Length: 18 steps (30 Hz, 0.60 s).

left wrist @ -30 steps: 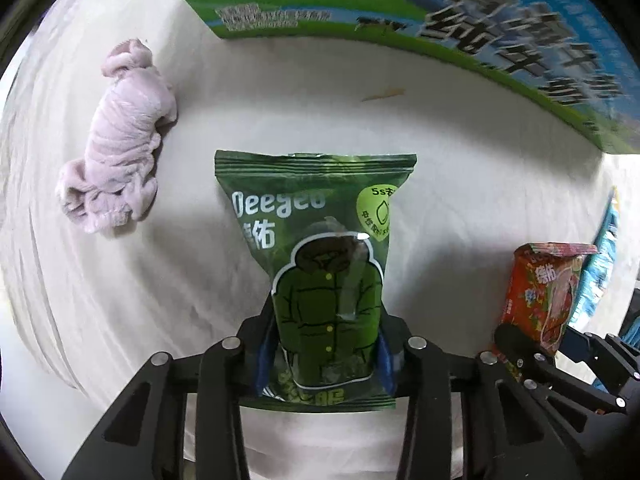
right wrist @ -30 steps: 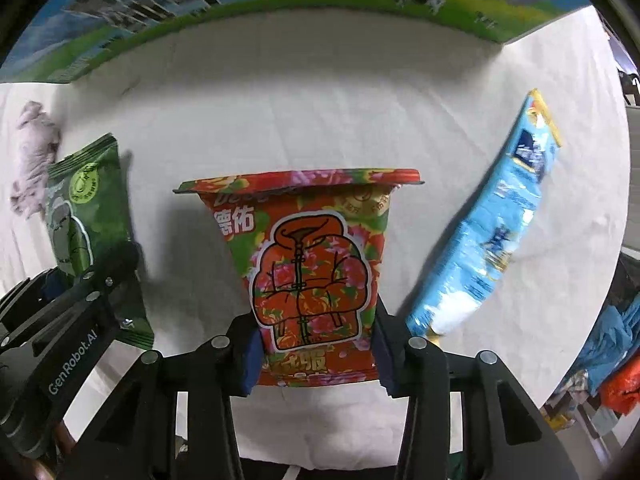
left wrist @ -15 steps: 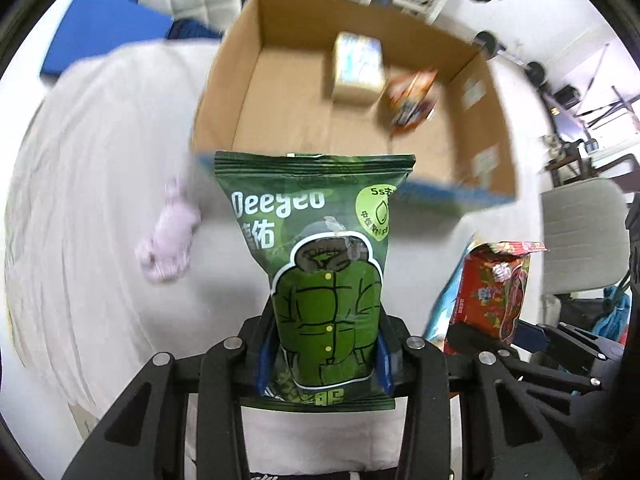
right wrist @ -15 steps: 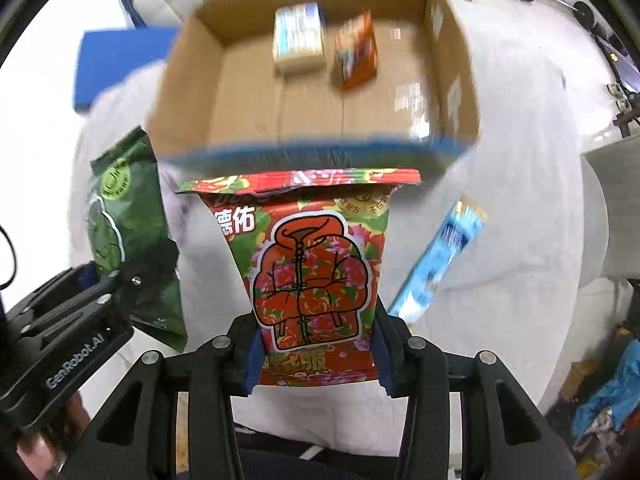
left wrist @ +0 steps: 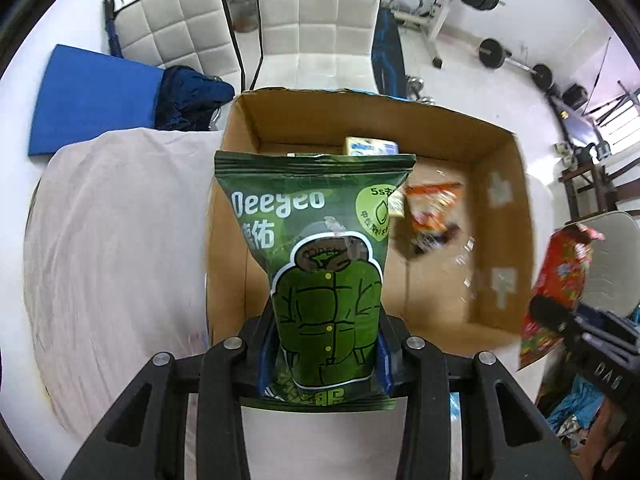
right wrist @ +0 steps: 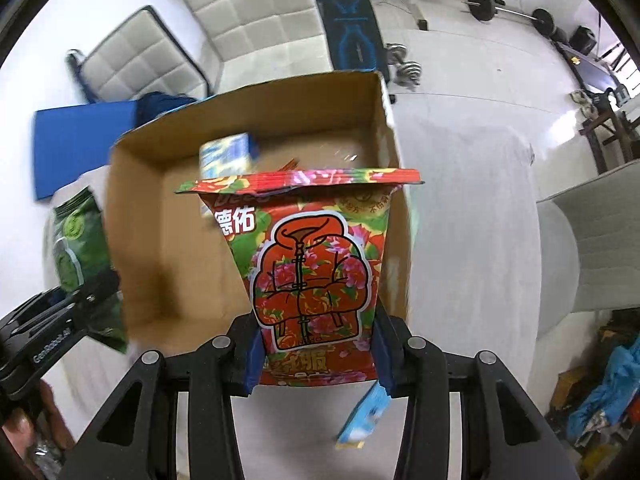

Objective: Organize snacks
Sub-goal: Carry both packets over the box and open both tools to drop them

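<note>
Fingers of both grippers clamp packets: left (left wrist: 325,354) green "Deeyeo" packet (left wrist: 316,264), right (right wrist: 316,354) red floral packet (right wrist: 310,264).

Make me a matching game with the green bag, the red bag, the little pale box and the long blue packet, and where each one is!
Things:
1. green bag
2. red bag
3. little pale box
4. long blue packet

Places:
A. inside the cardboard box
B. held by the right gripper
C. lying on the white cloth
D. held by the left gripper

Pairs: 1-D, 2-B, 3-A, 4-C
</note>
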### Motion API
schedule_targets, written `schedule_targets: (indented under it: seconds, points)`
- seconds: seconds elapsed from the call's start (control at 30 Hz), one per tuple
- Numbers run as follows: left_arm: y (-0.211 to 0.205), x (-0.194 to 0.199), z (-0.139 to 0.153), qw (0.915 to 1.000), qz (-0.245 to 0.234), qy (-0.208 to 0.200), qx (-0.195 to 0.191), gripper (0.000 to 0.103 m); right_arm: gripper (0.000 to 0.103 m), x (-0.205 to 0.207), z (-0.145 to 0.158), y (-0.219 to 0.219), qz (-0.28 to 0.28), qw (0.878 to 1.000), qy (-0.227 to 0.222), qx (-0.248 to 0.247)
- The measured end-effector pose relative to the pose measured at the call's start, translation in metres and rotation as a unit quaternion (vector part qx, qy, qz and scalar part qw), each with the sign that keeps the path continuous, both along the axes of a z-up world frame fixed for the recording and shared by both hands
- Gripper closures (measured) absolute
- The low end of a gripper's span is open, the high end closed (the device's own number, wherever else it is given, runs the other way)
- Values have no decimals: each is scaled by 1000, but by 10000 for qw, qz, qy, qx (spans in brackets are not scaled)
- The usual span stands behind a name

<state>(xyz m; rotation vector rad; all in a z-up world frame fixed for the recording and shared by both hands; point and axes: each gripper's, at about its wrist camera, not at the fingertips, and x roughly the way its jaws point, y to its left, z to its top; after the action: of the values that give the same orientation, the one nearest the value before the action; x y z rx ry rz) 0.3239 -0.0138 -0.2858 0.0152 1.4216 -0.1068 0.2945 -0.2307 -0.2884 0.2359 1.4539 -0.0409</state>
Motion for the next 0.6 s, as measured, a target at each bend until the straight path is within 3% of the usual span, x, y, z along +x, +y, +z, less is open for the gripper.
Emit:
schedule_targets:
  seconds: [0.3,0.53,0.57,0.6]
  points:
    - [-2,75,-58,9980,-115,580,206,66,56,68,-51,-3,115,9982,372,-448]
    - [-8,108,-89,9960,-170,801,369,65,54,85,-77,-3,138,9967,622,-511]
    - [-8,110,-92,9956,-157,853,367,63,48,85,-78,-3,123,9967,620,-515]
    - [-8,113,-93,9953,-143,901,327,61,36,87,-78,-6,75,9969,597,-516]
